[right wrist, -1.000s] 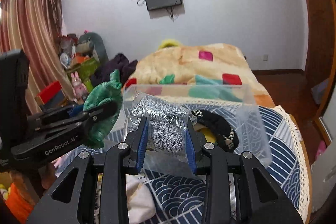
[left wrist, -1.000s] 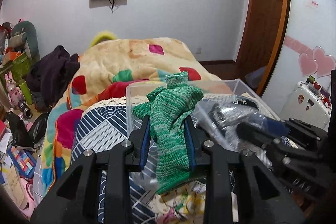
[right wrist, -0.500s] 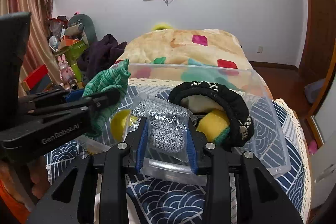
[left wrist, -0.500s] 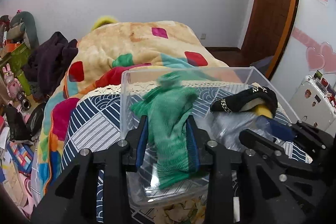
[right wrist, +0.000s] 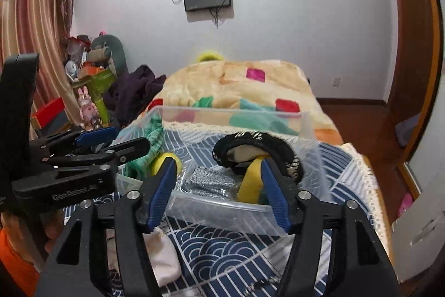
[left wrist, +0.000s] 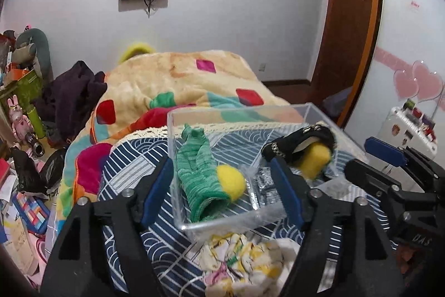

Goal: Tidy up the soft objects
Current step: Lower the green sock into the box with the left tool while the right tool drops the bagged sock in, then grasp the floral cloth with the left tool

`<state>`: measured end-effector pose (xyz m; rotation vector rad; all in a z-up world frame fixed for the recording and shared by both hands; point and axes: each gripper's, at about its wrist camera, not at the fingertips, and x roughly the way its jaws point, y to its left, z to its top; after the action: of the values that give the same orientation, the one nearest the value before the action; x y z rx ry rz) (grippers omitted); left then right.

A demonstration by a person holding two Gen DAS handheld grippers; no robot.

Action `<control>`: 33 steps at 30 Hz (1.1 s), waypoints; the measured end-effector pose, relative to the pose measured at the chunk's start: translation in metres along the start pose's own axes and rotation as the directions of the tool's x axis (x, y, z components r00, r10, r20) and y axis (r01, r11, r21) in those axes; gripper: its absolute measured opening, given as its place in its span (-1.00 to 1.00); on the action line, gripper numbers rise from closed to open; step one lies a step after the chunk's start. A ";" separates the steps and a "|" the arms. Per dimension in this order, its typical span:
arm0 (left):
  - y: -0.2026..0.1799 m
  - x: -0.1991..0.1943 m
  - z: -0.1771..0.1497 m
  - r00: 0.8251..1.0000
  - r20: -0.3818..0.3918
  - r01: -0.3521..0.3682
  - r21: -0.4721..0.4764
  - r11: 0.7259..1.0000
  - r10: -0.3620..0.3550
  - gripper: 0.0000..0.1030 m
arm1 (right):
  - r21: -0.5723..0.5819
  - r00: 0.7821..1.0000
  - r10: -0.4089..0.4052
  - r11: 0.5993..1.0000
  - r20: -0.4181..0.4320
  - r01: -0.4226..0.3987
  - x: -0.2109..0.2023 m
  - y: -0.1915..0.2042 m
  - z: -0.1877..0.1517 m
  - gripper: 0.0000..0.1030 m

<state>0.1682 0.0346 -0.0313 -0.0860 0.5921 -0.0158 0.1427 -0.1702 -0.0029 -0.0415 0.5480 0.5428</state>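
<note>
A clear plastic bin (left wrist: 178, 152) (right wrist: 308, 124) stands on the blue patterned bedspread. In it lie a green knitted sock (left wrist: 198, 169) (right wrist: 151, 141), a yellow ball (left wrist: 230, 181), a grey item in a clear bag (left wrist: 262, 181) (right wrist: 212, 181), a yellow sponge (left wrist: 315, 160) (right wrist: 251, 181) and a black band (left wrist: 297, 142) (right wrist: 256, 144). My left gripper (left wrist: 221, 192) is open and empty at the bin's near side. My right gripper (right wrist: 218, 189) is open and empty over the bin's front wall.
A floral cloth (left wrist: 244, 263) lies on the bedspread in front of the bin. A white cloth (right wrist: 164, 249) lies below my right gripper. A patchwork blanket (left wrist: 180, 80) covers the bed behind. Clutter fills the floor (left wrist: 22, 185) at the left.
Both grippers have opened and pulled back. The green sock and the bagged grey item have dropped into the bin.
</note>
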 end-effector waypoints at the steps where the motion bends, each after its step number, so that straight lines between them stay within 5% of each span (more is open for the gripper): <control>1: 0.001 -0.007 0.000 1.000 0.011 0.002 -0.003 1.000 -0.002 0.52 | 0.003 1.000 -0.003 1.000 0.010 0.003 -0.004 -0.002 0.000 0.28; 5: 0.005 -0.031 -0.005 0.999 0.050 0.013 -0.021 1.000 -0.012 0.73 | 0.022 0.999 -0.033 0.999 0.038 0.032 -0.022 -0.012 -0.007 0.50; 10: 0.002 -0.039 -0.022 0.999 0.027 0.028 -0.005 1.000 -0.028 0.78 | 0.017 0.997 -0.071 0.997 0.003 0.071 -0.026 -0.021 -0.024 0.52; 25: 0.022 -0.004 -0.086 0.990 -0.136 -0.053 -0.048 0.997 0.046 0.75 | 0.031 0.969 -0.078 0.996 -0.235 0.087 0.003 -0.043 -0.096 0.53; 31: 0.032 0.002 -0.096 0.986 -0.164 -0.041 -0.077 0.996 0.028 0.27 | -0.006 0.971 -0.091 0.996 -0.221 0.092 0.001 -0.038 -0.096 -0.13; 33: 0.032 0.003 -0.096 0.986 -0.169 -0.031 -0.081 0.996 0.017 -0.11 | -0.016 0.972 -0.097 0.995 -0.216 0.096 -0.003 -0.037 -0.096 -0.43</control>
<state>0.1164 0.0595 -0.1151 -0.1599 0.7623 0.0250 0.1129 -0.2203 -0.0873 -0.1333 0.7530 0.4476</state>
